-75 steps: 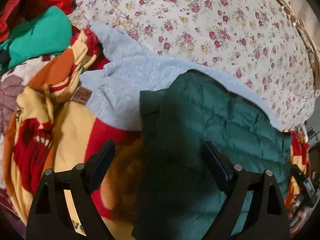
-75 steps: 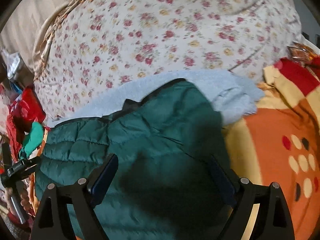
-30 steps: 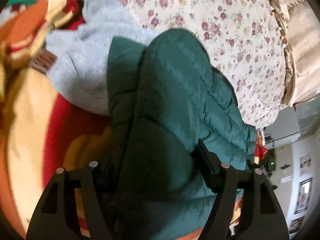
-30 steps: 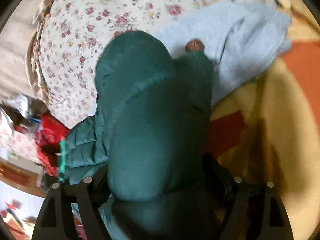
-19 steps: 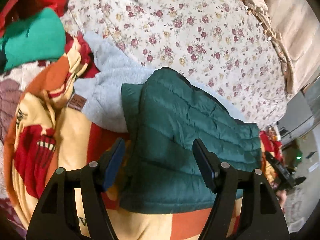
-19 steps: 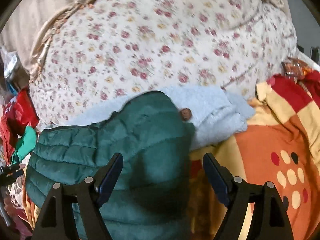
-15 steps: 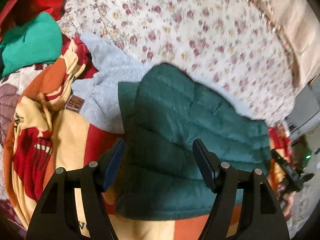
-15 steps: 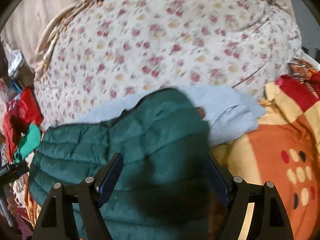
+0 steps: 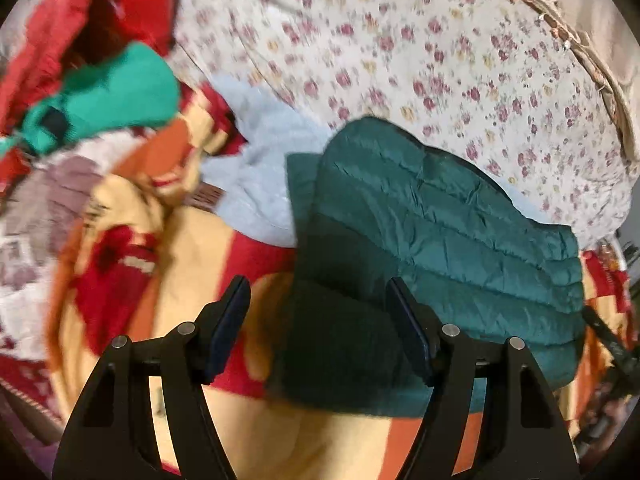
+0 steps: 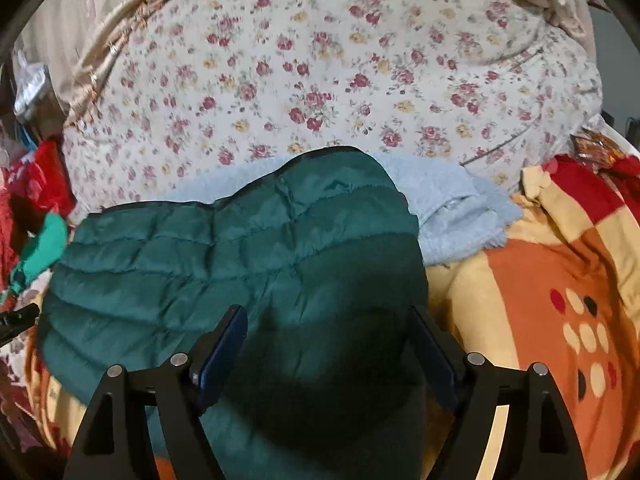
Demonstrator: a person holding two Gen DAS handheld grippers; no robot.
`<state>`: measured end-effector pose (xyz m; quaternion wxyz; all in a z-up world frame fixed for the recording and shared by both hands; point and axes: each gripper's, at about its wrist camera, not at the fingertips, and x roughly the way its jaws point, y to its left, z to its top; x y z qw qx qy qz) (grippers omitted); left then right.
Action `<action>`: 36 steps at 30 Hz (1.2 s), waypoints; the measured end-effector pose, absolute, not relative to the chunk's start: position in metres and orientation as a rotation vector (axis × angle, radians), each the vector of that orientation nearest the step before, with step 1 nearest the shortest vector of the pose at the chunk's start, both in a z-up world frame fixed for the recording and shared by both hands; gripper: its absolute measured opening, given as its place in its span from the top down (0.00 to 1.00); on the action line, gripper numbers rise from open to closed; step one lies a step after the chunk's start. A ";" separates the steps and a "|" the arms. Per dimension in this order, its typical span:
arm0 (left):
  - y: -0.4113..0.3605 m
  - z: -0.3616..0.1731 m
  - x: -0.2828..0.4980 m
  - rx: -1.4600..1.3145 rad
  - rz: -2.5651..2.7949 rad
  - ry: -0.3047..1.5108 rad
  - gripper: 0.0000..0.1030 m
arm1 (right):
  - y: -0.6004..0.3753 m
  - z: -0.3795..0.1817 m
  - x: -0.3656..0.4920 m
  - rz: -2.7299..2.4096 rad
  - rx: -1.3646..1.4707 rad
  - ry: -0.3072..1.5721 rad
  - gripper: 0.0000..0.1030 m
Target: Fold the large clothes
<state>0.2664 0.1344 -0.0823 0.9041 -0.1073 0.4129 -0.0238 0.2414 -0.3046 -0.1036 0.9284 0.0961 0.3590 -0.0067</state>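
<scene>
A dark green quilted puffer jacket (image 9: 432, 232) lies folded on the bed, partly on top of a pale blue fleece garment (image 9: 256, 184). In the right wrist view the jacket (image 10: 248, 256) fills the middle, with the fleece (image 10: 452, 208) behind it to the right. My left gripper (image 9: 318, 320) is open and empty, held above the jacket's left edge. My right gripper (image 10: 326, 340) is open and empty, held above the jacket's near right part. Neither gripper holds cloth.
An orange, red and yellow patterned blanket (image 9: 168, 264) covers the bed, also on the right in the right wrist view (image 10: 552, 304). A floral quilt (image 10: 320, 80) lies behind. A bright green garment (image 9: 116, 96) and red clothes (image 9: 64, 40) lie at the far left.
Both grippers let go of the green jacket after folding its end over, opened, and pulled back. The jacket now lies flat; the left view has swung slightly left.
</scene>
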 end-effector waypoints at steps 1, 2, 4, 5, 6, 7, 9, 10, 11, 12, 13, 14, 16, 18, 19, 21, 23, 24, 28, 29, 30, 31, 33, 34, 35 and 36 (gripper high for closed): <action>0.134 -0.078 0.256 -0.205 -0.025 0.827 0.32 | -0.304 -0.103 0.233 -0.008 0.210 0.733 0.23; 0.134 -0.074 0.246 -0.191 -0.006 0.801 0.32 | -0.302 -0.103 0.225 -0.003 0.222 0.732 0.23; 0.132 -0.065 0.226 -0.167 0.022 0.744 0.32 | -0.296 -0.104 0.206 0.013 0.240 0.735 0.23; 0.131 -0.062 0.216 -0.157 0.041 0.715 0.31 | -0.293 -0.105 0.200 0.019 0.243 0.737 0.23; 0.130 -0.057 0.205 -0.148 0.067 0.684 0.31 | -0.288 -0.105 0.191 0.027 0.245 0.742 0.23; 0.129 -0.054 0.196 -0.145 0.086 0.657 0.28 | -0.284 -0.106 0.185 0.031 0.243 0.746 0.23; 0.128 -0.045 0.176 -0.155 0.107 0.607 0.21 | -0.274 -0.106 0.170 0.043 0.245 0.750 0.23; 0.127 -0.040 0.165 -0.166 0.112 0.582 0.21 | -0.271 -0.106 0.164 0.049 0.247 0.751 0.23; 0.126 -0.036 0.158 -0.171 0.112 0.567 0.21 | -0.266 -0.105 0.156 0.057 0.252 0.752 0.23; 0.125 -0.030 0.147 -0.171 0.108 0.542 0.21 | -0.263 -0.104 0.150 0.062 0.257 0.751 0.23; 0.122 -0.025 0.139 -0.165 0.105 0.524 0.21 | -0.259 -0.102 0.143 0.069 0.264 0.747 0.23; 0.119 -0.018 0.128 -0.146 0.105 0.499 0.21 | -0.257 -0.100 0.138 0.072 0.269 0.744 0.23; 0.111 -0.006 0.110 -0.103 0.107 0.459 0.21 | -0.253 -0.094 0.125 0.072 0.283 0.732 0.23; 0.103 0.006 0.089 -0.058 0.119 0.405 0.21 | -0.250 -0.089 0.114 0.073 0.293 0.724 0.23; 0.101 0.010 0.082 -0.043 0.127 0.385 0.21 | -0.248 -0.086 0.108 0.073 0.296 0.720 0.23; 0.097 0.020 0.062 -0.023 0.140 0.339 0.18 | -0.245 -0.081 0.098 0.071 0.298 0.712 0.23; 0.098 0.030 0.045 -0.045 0.131 0.306 0.12 | -0.242 -0.077 0.088 0.071 0.298 0.703 0.23; 0.100 0.034 0.038 -0.060 0.121 0.295 0.08 | -0.242 -0.075 0.085 0.071 0.298 0.699 0.23; 0.104 0.052 0.008 -0.111 0.079 0.239 0.03 | -0.236 -0.065 0.067 0.061 0.291 0.685 0.23; 0.104 0.056 0.002 -0.114 0.069 0.229 0.03 | -0.235 -0.062 0.064 0.063 0.291 0.681 0.23; 0.102 0.061 -0.006 -0.114 0.058 0.218 0.02 | -0.233 -0.059 0.059 0.064 0.290 0.677 0.23; 0.101 0.065 -0.013 -0.110 0.049 0.208 0.02 | -0.232 -0.057 0.055 0.064 0.289 0.673 0.23; 0.097 0.071 -0.026 -0.106 0.034 0.189 0.01 | -0.229 -0.050 0.046 0.066 0.285 0.658 0.23; 0.095 0.074 -0.033 -0.103 0.028 0.178 0.01 | -0.228 -0.047 0.043 0.068 0.283 0.649 0.23; 0.092 0.077 -0.040 -0.096 0.020 0.168 0.01 | -0.226 -0.044 0.038 0.070 0.279 0.637 0.23; 0.090 0.078 -0.045 -0.089 0.014 0.162 0.01 | -0.224 -0.040 0.034 0.069 0.272 0.626 0.23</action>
